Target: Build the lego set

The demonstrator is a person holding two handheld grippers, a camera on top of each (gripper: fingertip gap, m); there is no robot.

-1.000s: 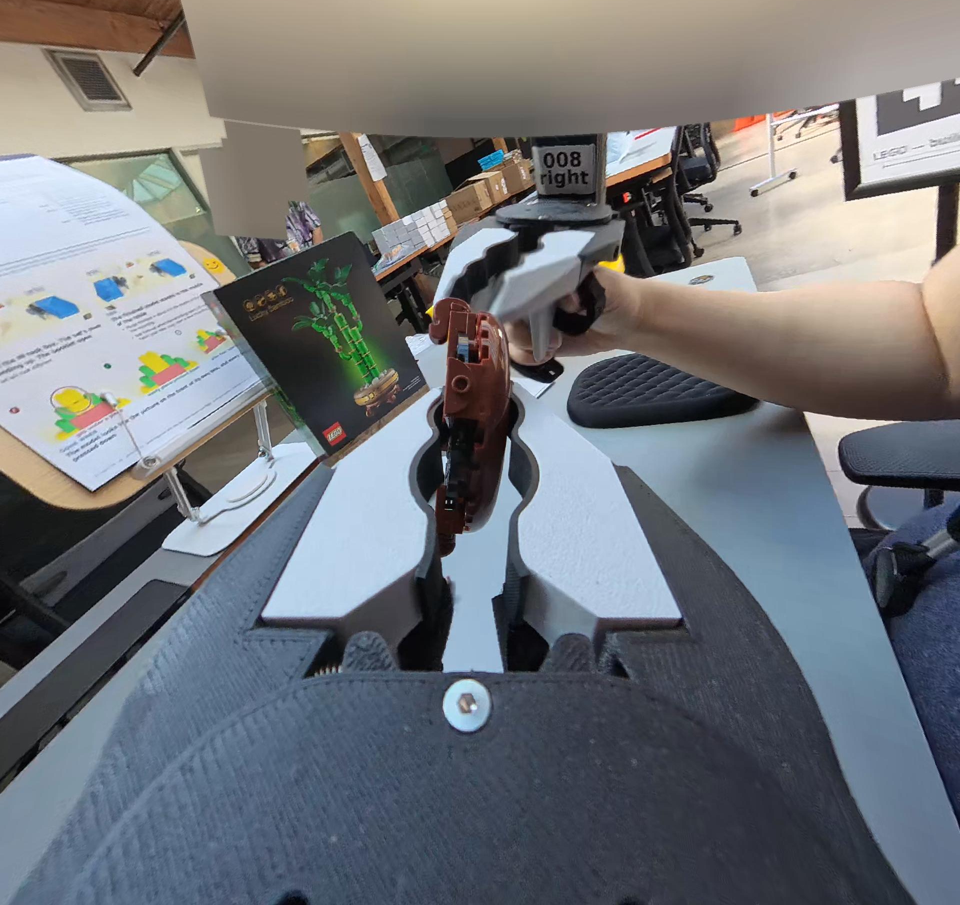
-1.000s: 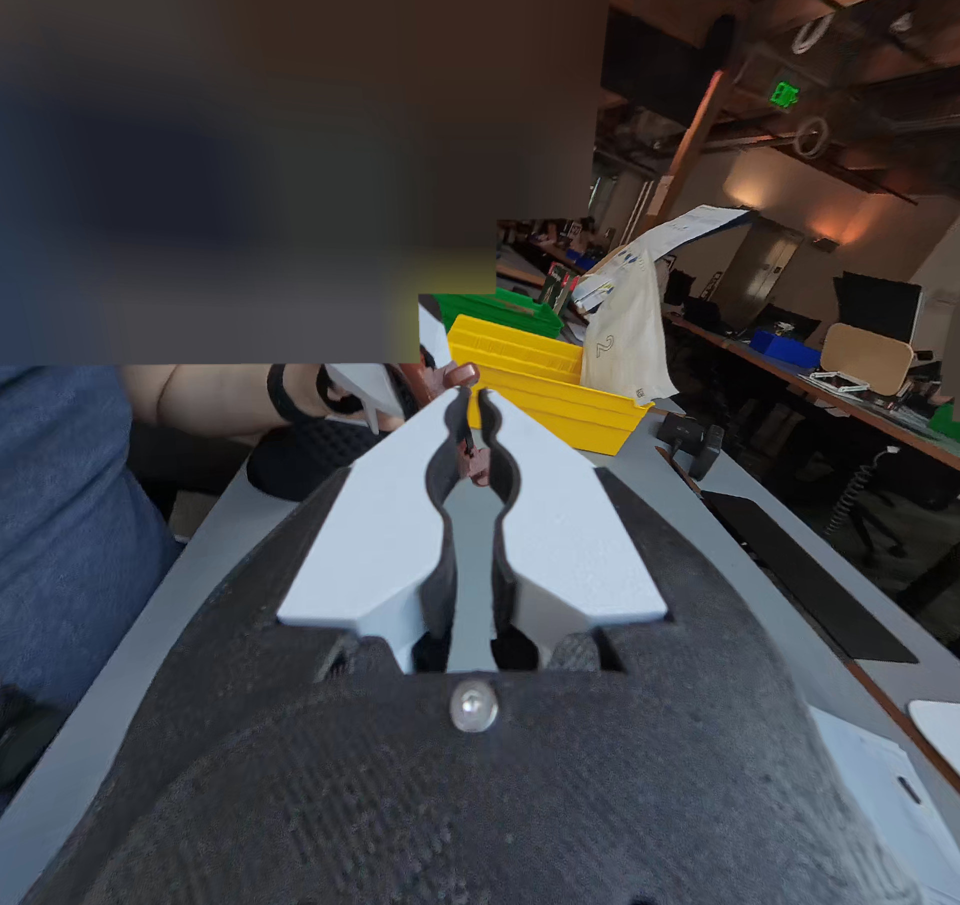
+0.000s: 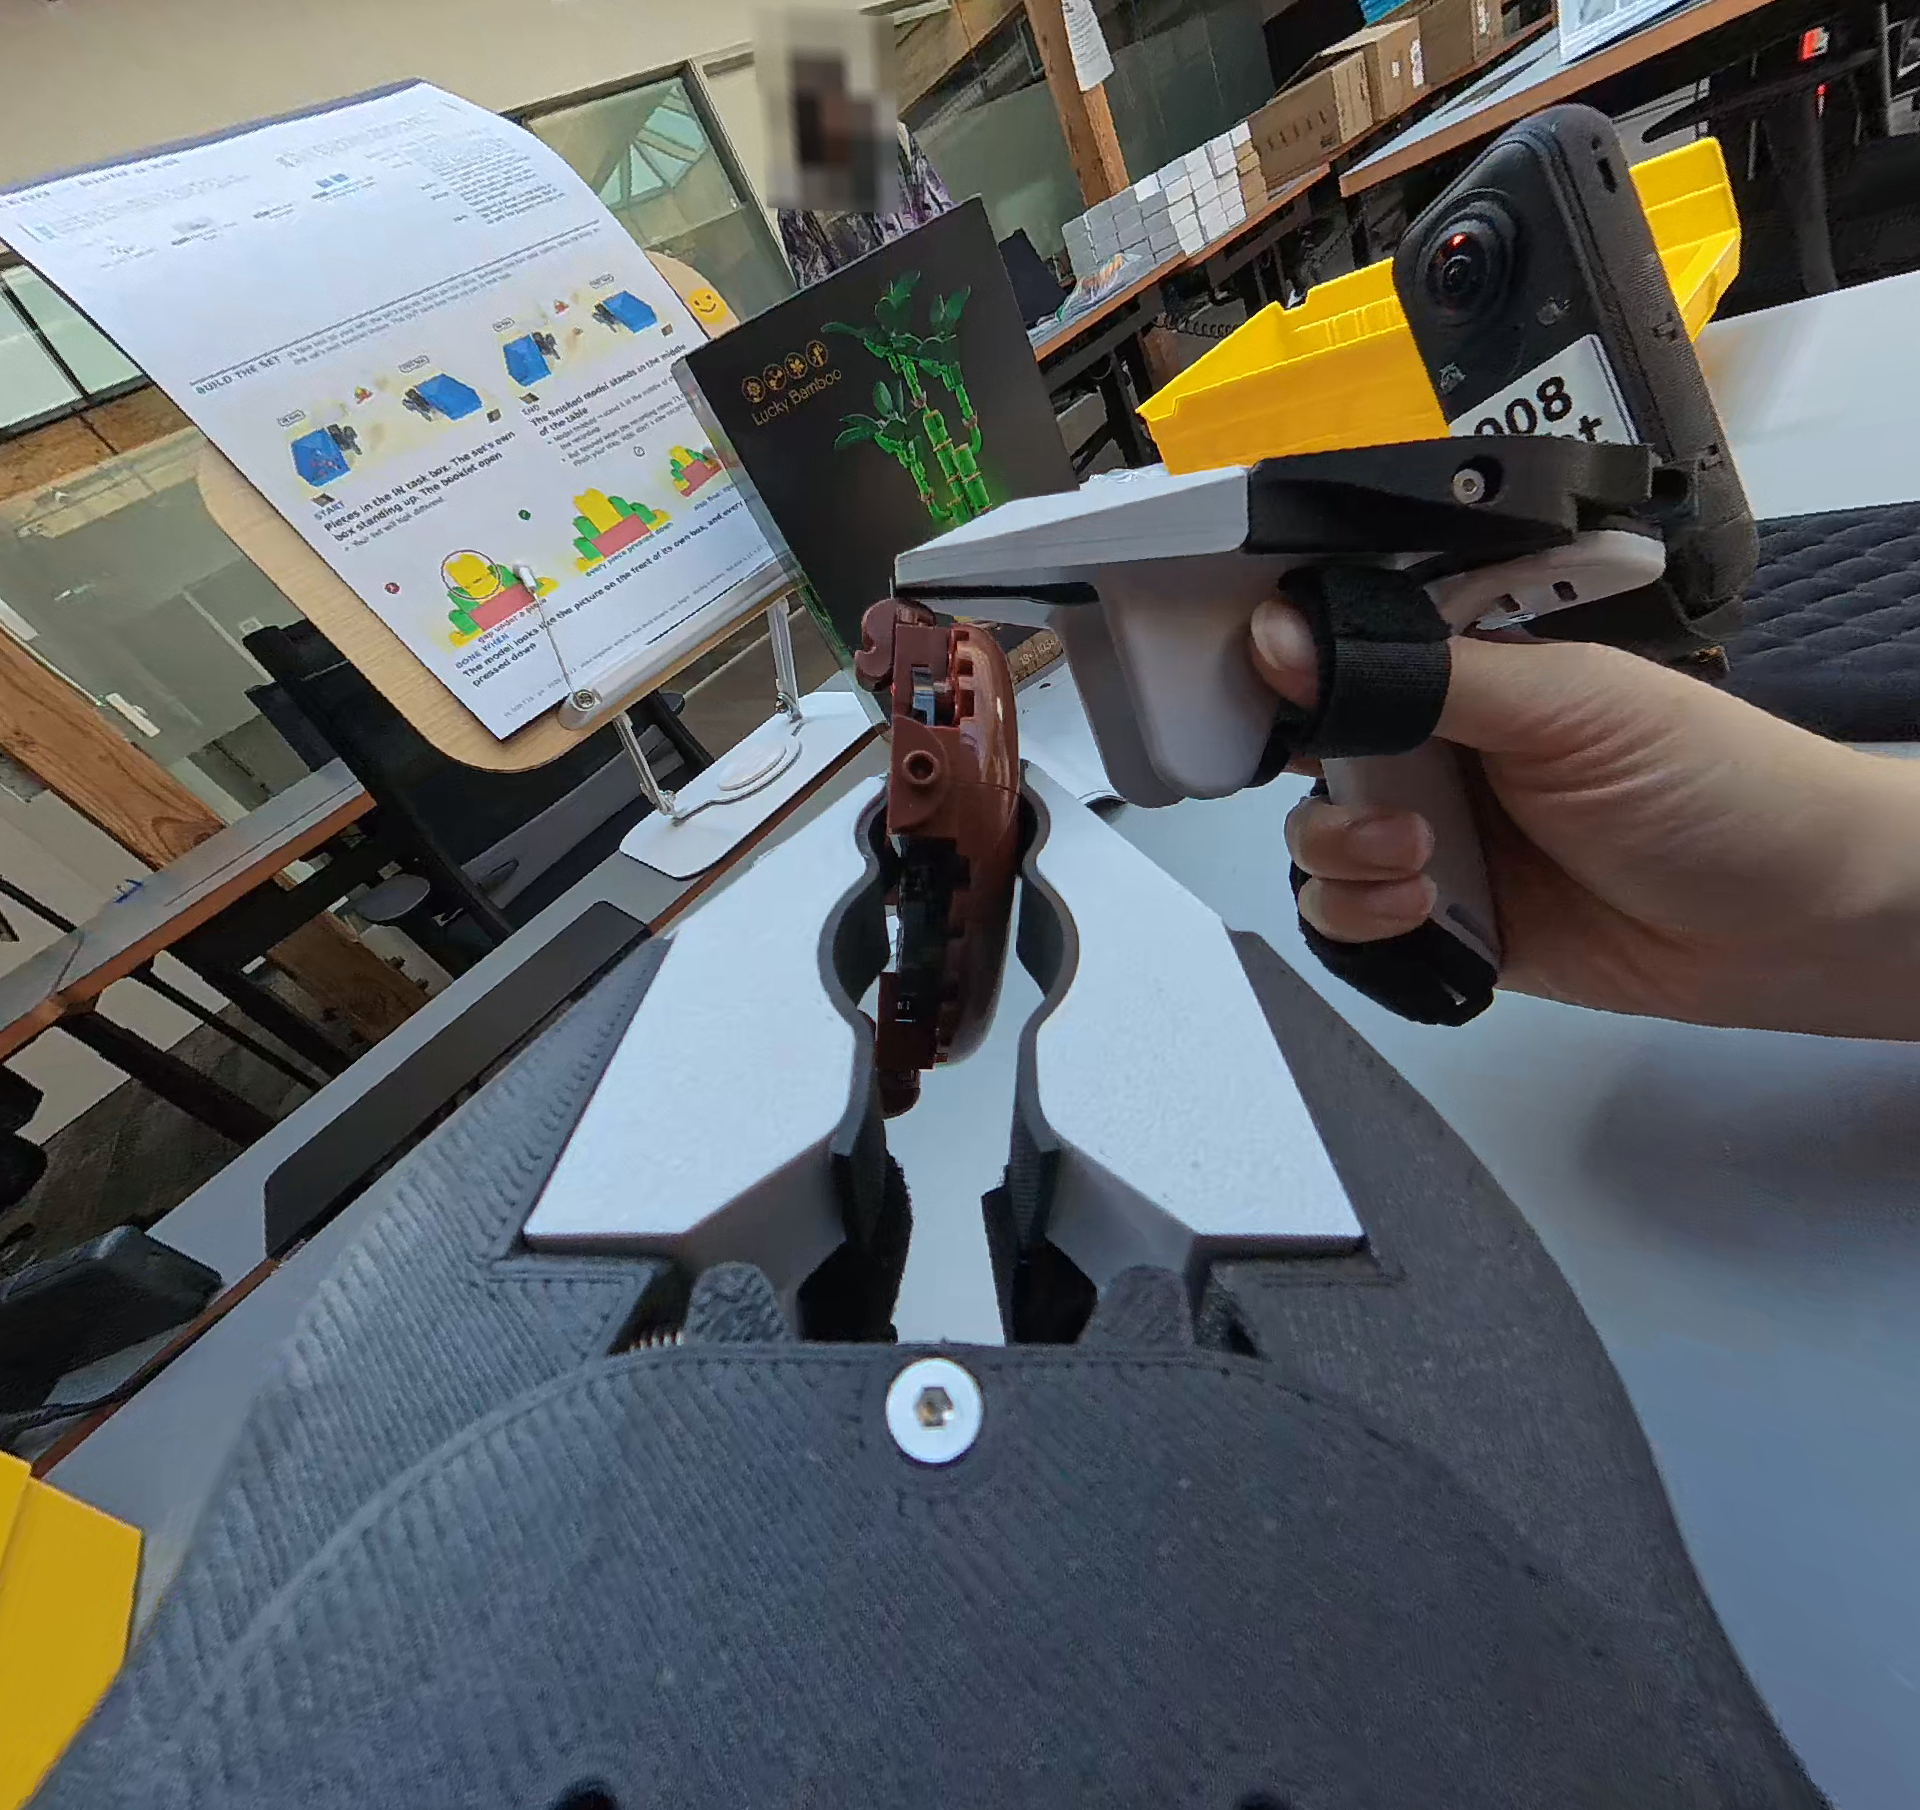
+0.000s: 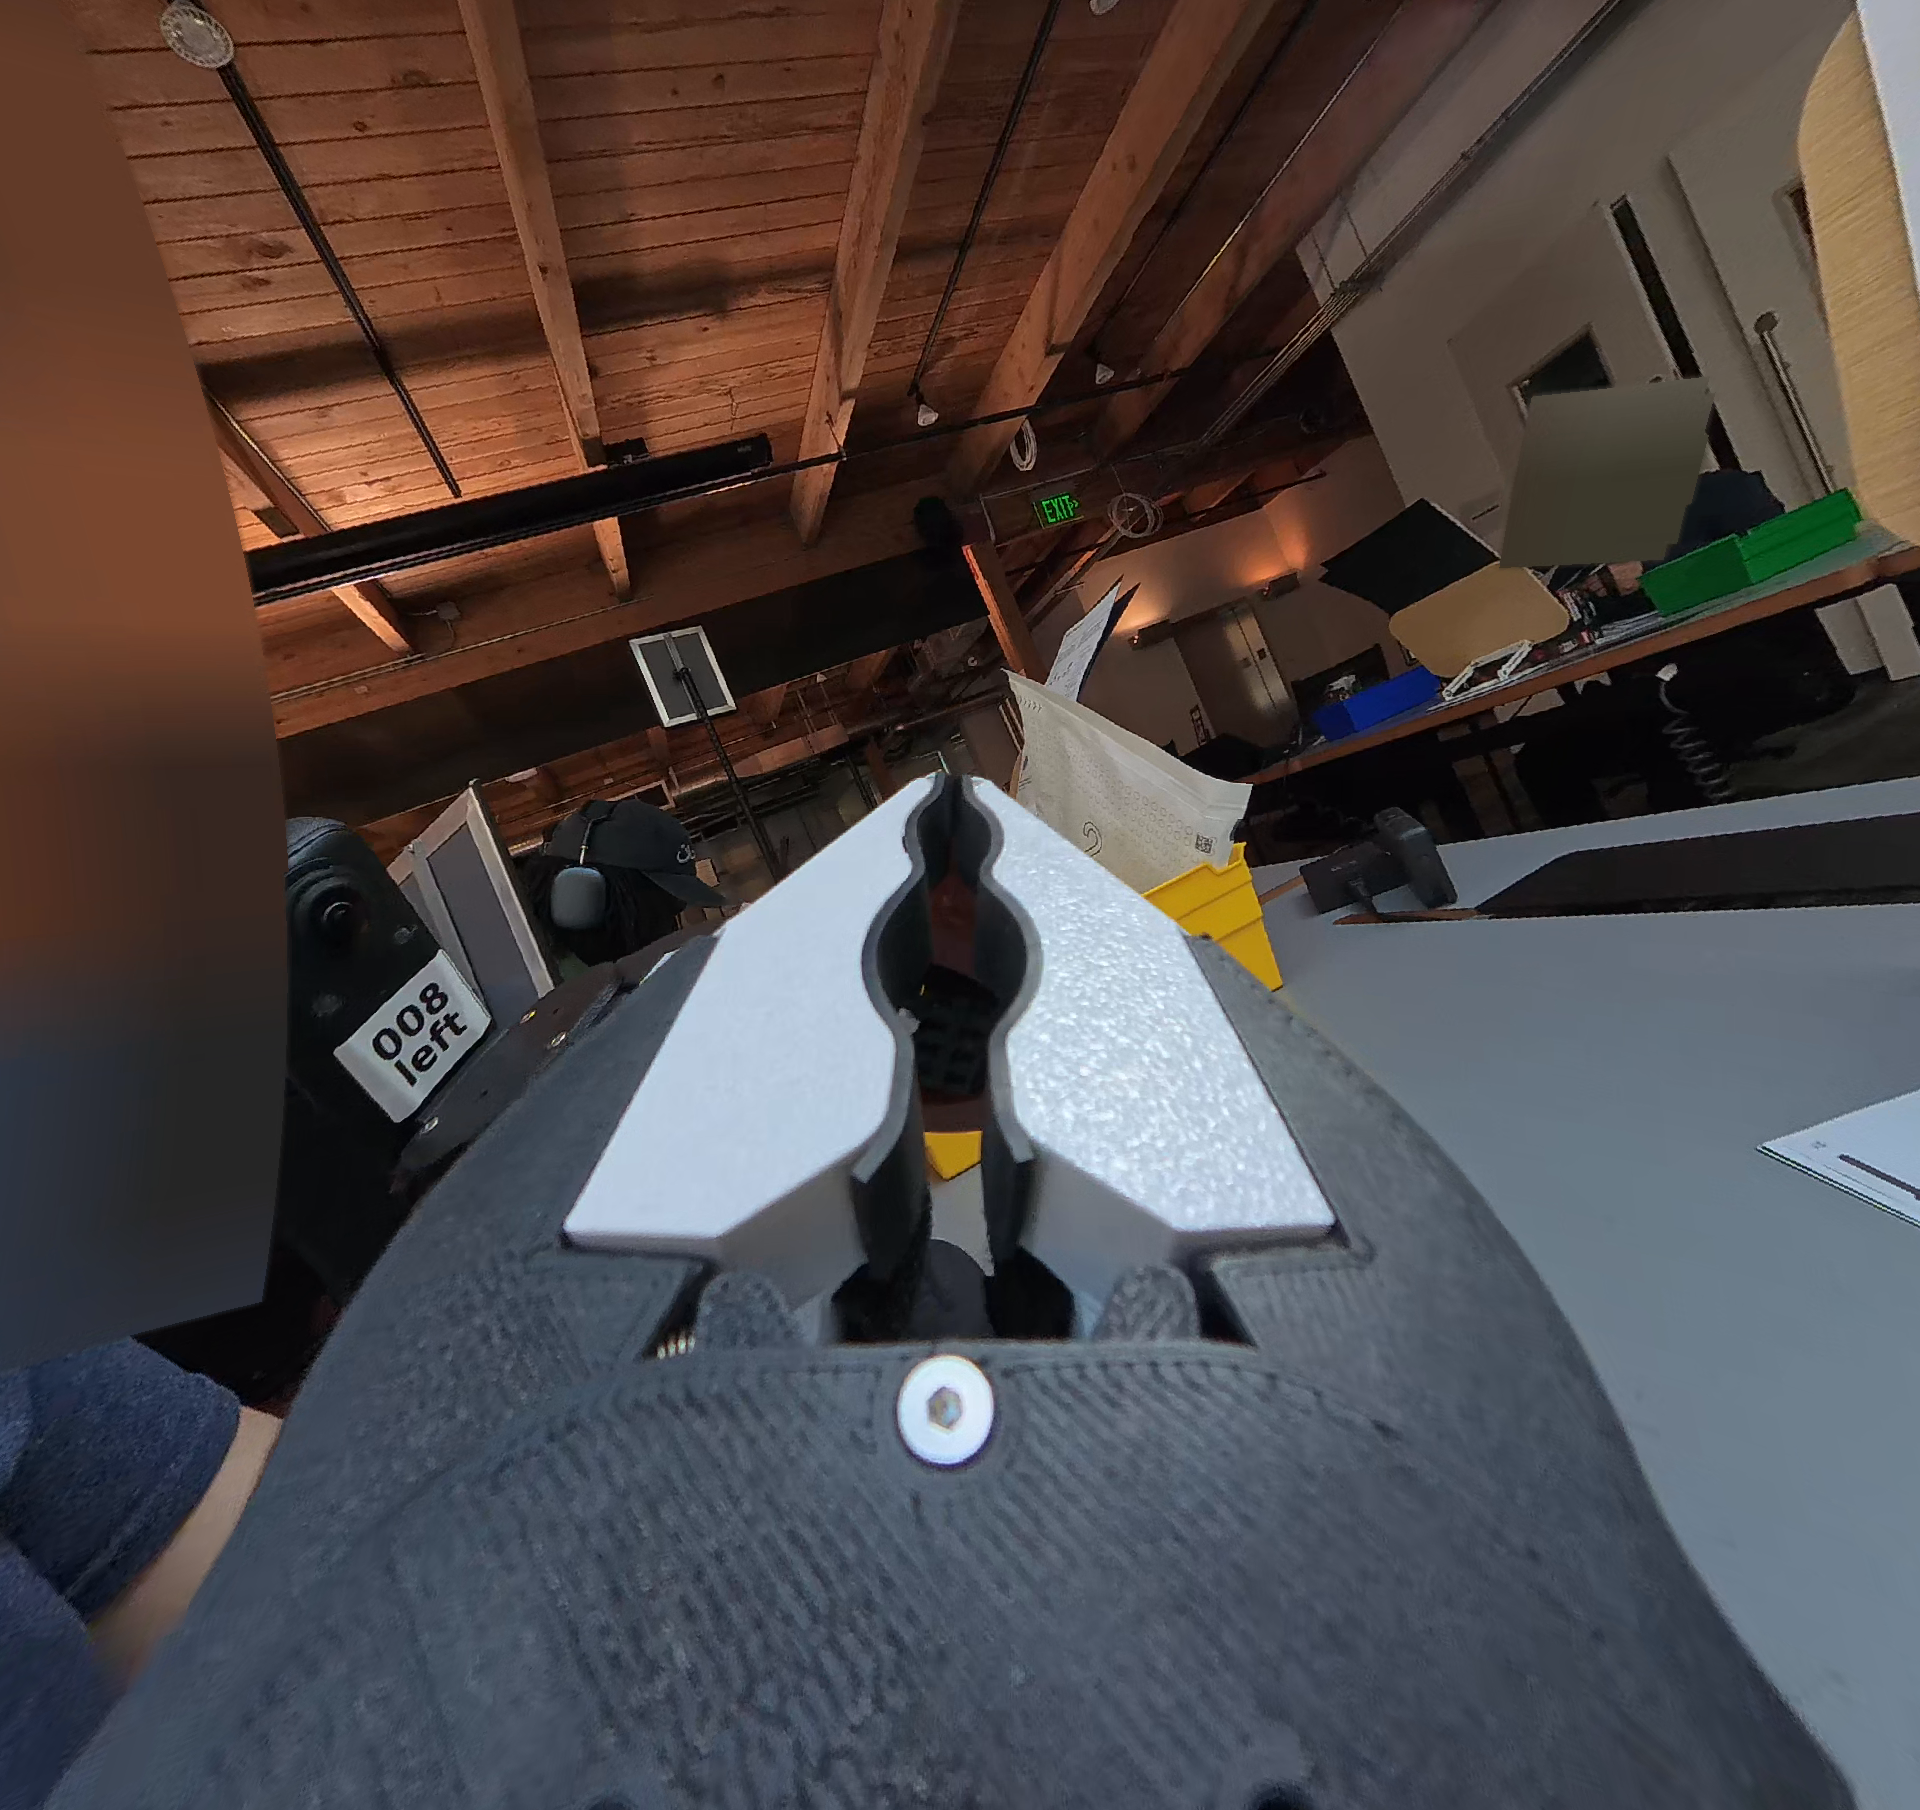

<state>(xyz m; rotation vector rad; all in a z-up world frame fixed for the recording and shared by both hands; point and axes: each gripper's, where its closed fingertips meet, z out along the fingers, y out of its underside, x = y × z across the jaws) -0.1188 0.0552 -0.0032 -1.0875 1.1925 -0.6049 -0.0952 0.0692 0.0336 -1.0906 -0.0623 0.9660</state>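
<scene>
Left gripper (image 3: 940,887): grey fingers clamped on the reddish-brown curved lego assembly (image 3: 940,856), which stands upright between them, top poking past the tips
Right gripper (image 3: 904,584): comes in from the right above that assembly, its grey fingers pressed together, tip right at the small brown clip on top; whether it pinches the clip, cannot tell
Right wrist view: right gripper (image 4: 951,794) shows only a thin slit between the fingers, dark brown showing deep in the gap
Hand (image 3: 1621,825): wrapped round the right gripper's grey handle, black strap across one finger
Writing: white number tags on both black cameras; a printed sheet on a wooden stand (image 3: 384,389) left of the assembly; a black booklet with a green bamboo picture (image 3: 883,420) just behind it, carrying a brand logo and title
Open room: bare grey tabletop (image 3: 1714,1189) right of the assembly; yellow plastic bin (image 3: 1299,378) well behind it; table edge drops off to its left
</scene>
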